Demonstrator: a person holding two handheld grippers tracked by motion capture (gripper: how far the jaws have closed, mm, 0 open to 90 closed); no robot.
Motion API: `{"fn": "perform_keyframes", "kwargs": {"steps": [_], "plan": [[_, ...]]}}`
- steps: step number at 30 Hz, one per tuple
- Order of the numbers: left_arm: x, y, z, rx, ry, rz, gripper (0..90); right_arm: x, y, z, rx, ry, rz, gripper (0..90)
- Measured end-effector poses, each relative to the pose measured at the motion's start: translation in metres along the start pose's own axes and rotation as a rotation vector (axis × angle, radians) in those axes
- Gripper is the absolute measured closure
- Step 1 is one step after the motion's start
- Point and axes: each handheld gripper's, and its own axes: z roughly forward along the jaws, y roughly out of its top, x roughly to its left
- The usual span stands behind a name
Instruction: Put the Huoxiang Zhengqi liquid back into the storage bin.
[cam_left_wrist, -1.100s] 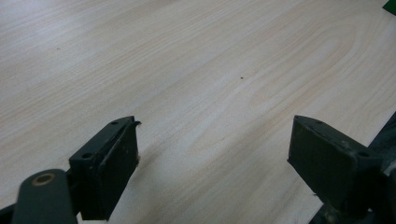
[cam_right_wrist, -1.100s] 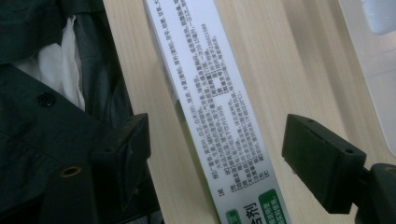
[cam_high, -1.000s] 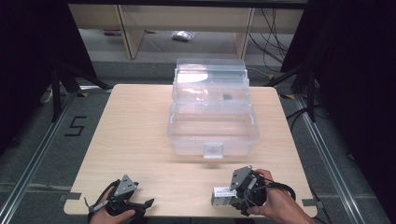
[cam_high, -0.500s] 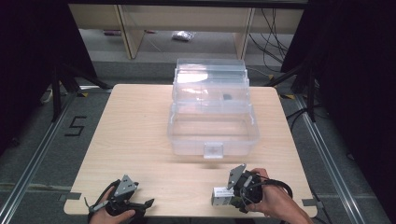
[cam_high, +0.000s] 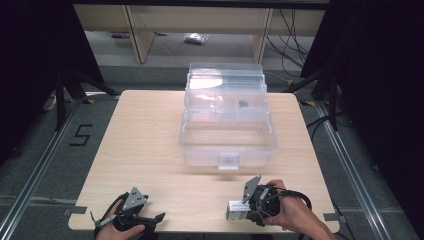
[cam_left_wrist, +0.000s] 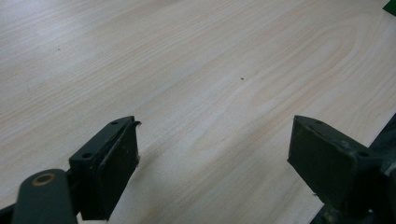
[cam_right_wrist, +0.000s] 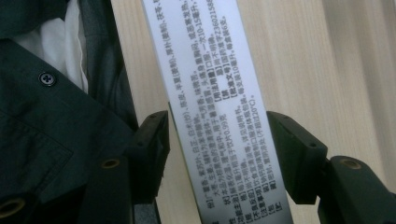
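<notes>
High view, table: a pale wood-grain table (cam_high: 145, 150) with rounded corners stands on a grey floor; the digit "5" (cam_high: 80, 135) is marked in black on the floor beside its left edge.
High view, case: a clear plastic case (cam_high: 227, 120) (tiered, lid open) sits at the middle of the table toward the far edge, a small square latch on its near wall.
High view, left gripper: the left gripper (cam_high: 147, 220) lies at the near edge toward the left corner, a hand on it, a grey three-cornered plate on top.
High view, right gripper: the right gripper (cam_high: 231, 212) is at the near edge toward the right corner, a small white box (cam_high: 237, 211) at its tip.
Left gripper view, jaws: two matte black pads stand wide apart over bare wood grain, nothing between them.
Right gripper view, box: the white box (cam_right_wrist: 219, 107) is a long, smooth carton printed with dense small Chinese text; I can pick out "120°C", little else.
Right gripper view, jaws: one on each side of the box, with slim gaps showing, so not clamped.
Right gripper view, clothing: dark cloth with a black button (cam_right_wrist: 47, 78) shows at the left.
</notes>
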Motion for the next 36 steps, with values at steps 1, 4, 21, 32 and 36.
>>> {"fn": "perform_keyframes", "kwargs": {"steps": [1, 4, 21, 32, 36], "plan": [[0.0005, 0.0002, -0.0003, 0.004, 0.002, 0.004, 15.4, 0.0023, -0.0002, -0.0001, 0.029, -0.021, 0.040, 43.5], [0.0007, 0.0000, -0.0002, 0.000, -0.010, 0.007, 15.4, -0.0002, 0.0001, 0.0017, 0.023, -0.016, 0.002, 44.1], [0.0004, 0.0001, 0.0002, 0.002, -0.001, 0.002, 15.5, -0.0027, 0.0027, 0.0062, 0.050, 0.005, -0.032, 50.4], [0.0008, 0.0003, -0.0001, 0.006, 0.001, 0.006, 15.4, -0.0046, 0.0061, 0.0080, 0.090, 0.012, -0.074, 56.8], [0.0008, 0.0003, -0.0002, 0.004, 0.001, 0.005, 15.4, -0.0022, 0.0068, 0.0076, 0.112, 0.017, -0.039, 58.3]]}}
